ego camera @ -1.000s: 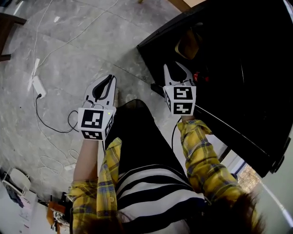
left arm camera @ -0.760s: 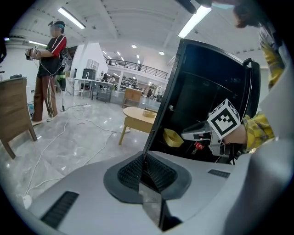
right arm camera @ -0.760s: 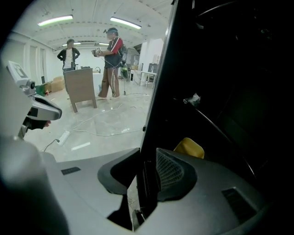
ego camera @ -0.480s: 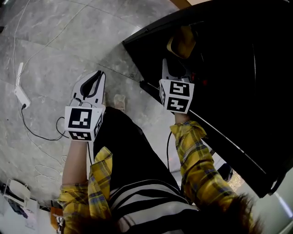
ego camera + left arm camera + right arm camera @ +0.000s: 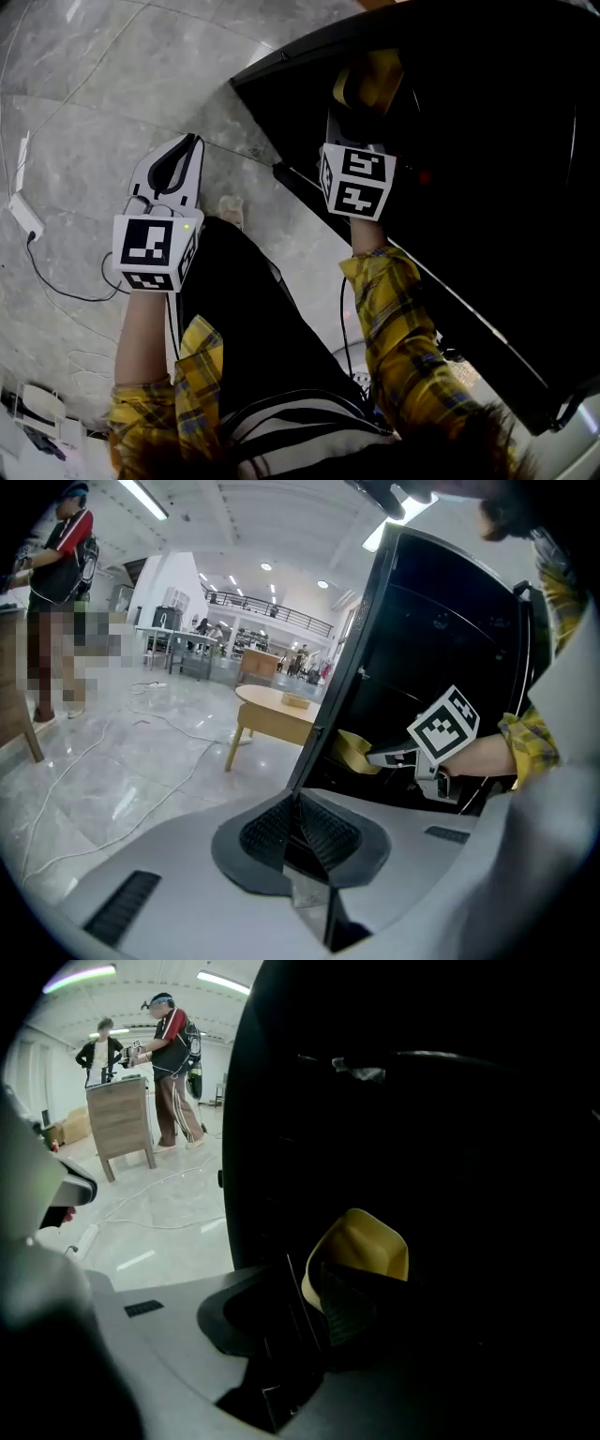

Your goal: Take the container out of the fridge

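A yellow container point(image 5: 373, 80) sits inside the dark black fridge point(image 5: 497, 141), near its front opening. My right gripper point(image 5: 350, 114) reaches into the fridge and is shut on the container's near wall point(image 5: 361, 1246); one ribbed pad point(image 5: 345, 1309) lies inside the rim. The left gripper view shows the same hold, the right gripper point(image 5: 380, 757) against the yellow container point(image 5: 352, 750). My left gripper point(image 5: 189, 142) hangs shut and empty over the grey floor, left of the fridge point(image 5: 422, 639), its pads point(image 5: 323, 834) pressed together.
The fridge's lower front edge point(image 5: 441, 281) runs diagonally past my right arm. Cables and a white power strip point(image 5: 23, 217) lie on the floor at the left. A wooden table point(image 5: 272, 705) stands beyond the fridge. Two people point(image 5: 169, 1049) stand by a wooden cabinet point(image 5: 122, 1124).
My right gripper has moved deeper into the fridge, up to the yellow container, and now holds it. The left gripper stayed shut over the floor while the view shifted.
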`<state>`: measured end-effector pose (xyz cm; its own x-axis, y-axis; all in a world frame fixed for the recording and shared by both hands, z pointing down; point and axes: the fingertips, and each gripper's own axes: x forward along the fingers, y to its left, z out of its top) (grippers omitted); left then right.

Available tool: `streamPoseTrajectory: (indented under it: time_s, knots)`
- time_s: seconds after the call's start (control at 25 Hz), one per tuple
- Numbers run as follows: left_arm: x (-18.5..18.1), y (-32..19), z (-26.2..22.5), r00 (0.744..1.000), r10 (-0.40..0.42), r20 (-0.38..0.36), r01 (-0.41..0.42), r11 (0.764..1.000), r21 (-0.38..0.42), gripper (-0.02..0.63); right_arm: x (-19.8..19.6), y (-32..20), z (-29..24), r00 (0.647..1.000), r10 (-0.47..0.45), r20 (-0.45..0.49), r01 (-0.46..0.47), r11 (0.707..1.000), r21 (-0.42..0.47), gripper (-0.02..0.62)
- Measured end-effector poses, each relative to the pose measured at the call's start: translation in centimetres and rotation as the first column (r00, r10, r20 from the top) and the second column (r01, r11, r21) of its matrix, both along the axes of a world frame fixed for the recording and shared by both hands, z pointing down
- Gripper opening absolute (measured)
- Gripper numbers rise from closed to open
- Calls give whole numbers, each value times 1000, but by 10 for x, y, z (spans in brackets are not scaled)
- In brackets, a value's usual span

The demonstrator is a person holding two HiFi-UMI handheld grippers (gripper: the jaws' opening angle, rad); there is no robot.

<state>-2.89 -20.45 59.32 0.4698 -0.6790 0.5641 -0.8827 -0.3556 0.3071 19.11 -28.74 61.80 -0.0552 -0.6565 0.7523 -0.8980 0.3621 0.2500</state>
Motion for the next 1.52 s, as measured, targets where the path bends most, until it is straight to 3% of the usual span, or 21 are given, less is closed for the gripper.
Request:
streamPoseTrajectory:
  time_s: [0.6, 0.96, 1.52]
  knots:
    - [1, -22, 25, 1000, -2, -1, 2, 1000, -18, 31, 5, -35, 39, 996, -27, -91, 22, 998, -59, 110]
    - [3, -21, 24, 1000, -5, 1, 5, 1000, -18, 31, -1, -33, 37, 996, -43, -85, 37, 997, -66, 61]
    - [-11, -15, -4, 999, -37, 16, 37, 999, 13, 30, -6, -11, 14, 997, -31, -72, 26, 998, -64, 51]
